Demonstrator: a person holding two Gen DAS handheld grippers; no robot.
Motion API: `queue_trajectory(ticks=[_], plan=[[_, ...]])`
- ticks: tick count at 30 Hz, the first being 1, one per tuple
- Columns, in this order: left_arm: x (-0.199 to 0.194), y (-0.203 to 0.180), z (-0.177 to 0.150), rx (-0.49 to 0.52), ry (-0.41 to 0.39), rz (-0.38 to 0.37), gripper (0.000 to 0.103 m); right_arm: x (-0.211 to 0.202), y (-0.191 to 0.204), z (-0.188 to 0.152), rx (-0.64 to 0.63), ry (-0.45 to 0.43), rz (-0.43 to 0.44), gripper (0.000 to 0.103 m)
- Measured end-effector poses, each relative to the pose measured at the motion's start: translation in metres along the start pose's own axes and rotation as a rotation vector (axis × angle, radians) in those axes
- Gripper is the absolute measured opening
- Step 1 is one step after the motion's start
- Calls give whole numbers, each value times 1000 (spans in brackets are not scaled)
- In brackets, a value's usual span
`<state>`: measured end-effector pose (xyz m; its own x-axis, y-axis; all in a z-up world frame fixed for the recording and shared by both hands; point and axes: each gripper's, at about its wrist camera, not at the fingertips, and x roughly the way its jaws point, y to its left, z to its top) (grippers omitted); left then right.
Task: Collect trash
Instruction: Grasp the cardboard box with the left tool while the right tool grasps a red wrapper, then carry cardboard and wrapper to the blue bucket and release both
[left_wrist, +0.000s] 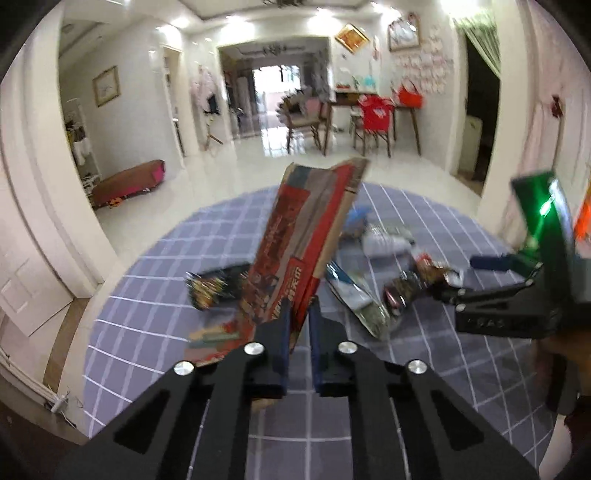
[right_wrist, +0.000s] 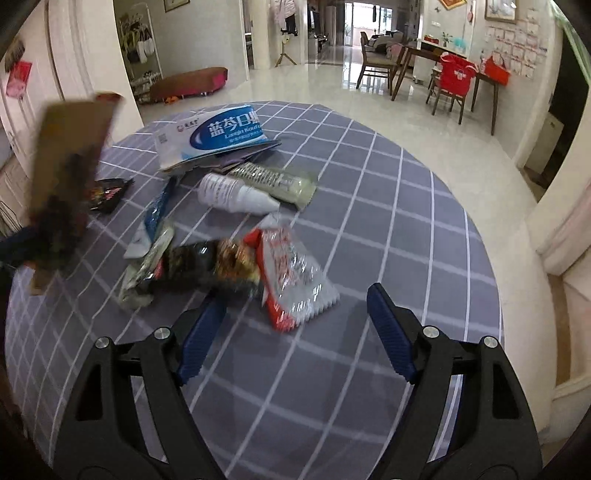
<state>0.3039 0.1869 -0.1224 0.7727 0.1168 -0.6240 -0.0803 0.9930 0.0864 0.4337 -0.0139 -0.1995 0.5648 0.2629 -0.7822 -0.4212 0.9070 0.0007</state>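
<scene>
My left gripper (left_wrist: 300, 314) is shut on a flattened red cardboard box (left_wrist: 295, 243) and holds it upright above the table; it shows blurred at the left of the right wrist view (right_wrist: 66, 184). My right gripper (right_wrist: 295, 314) is open and empty, just above a red and silver snack wrapper (right_wrist: 291, 277); it appears in the left wrist view (left_wrist: 450, 284) at the right. Other trash lies on the table: a dark snack bag (right_wrist: 207, 266), a white bottle (right_wrist: 236, 194), a blue and white medicine box (right_wrist: 218, 133), a green packet (right_wrist: 277, 181) and a small black wrapper (right_wrist: 107, 192).
The round table (right_wrist: 388, 229) has a grey-blue checked cloth. Beyond it are white tiled floor, a dining table with chairs (right_wrist: 443, 74) at the far right, and a low brown bench (right_wrist: 188, 83) at the far left.
</scene>
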Motion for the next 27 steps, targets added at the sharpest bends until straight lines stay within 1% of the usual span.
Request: queue_trajectory(ticks=[1, 2, 4, 5, 7, 10, 11, 12, 14, 19, 22, 27], plan=[[-3, 4, 4, -12, -13, 7, 5, 3, 0, 3, -10, 0, -4, 77], [-7, 7, 6, -28, -29, 11, 5, 3, -2, 5, -17, 0, -5, 73], [-16, 4, 10, -47, -55, 22, 3, 3, -5, 8, -21, -5, 0, 52], [-19, 4, 11, -56, -66, 30, 3, 3, -7, 9, -20, -3, 0, 34], [-25, 8, 13, -75, -75, 37, 2, 2, -12, 9, -15, 4, 15, 31], [-32, 9, 17, -97, -89, 16, 2, -7, -19, 2, 20, -9, 56, 25], [-35, 8, 18, -101, -97, 8, 2, -11, -20, -2, 28, -18, 65, 20], [-40, 7, 17, -101, -104, 5, 2, -16, -21, -4, 37, -25, 74, 4], [-49, 0, 19, -92, -122, -3, 2, -25, -26, -12, 52, -31, 84, 3], [-68, -23, 25, -70, -145, -64, 2, -52, -42, -35, 115, -69, 131, 3], [-81, -43, 28, -48, -158, -104, 2, -73, -53, -51, 155, -103, 161, 3], [-97, -93, 31, 23, -171, -188, 2, -113, -78, -75, 220, -183, 173, 3]])
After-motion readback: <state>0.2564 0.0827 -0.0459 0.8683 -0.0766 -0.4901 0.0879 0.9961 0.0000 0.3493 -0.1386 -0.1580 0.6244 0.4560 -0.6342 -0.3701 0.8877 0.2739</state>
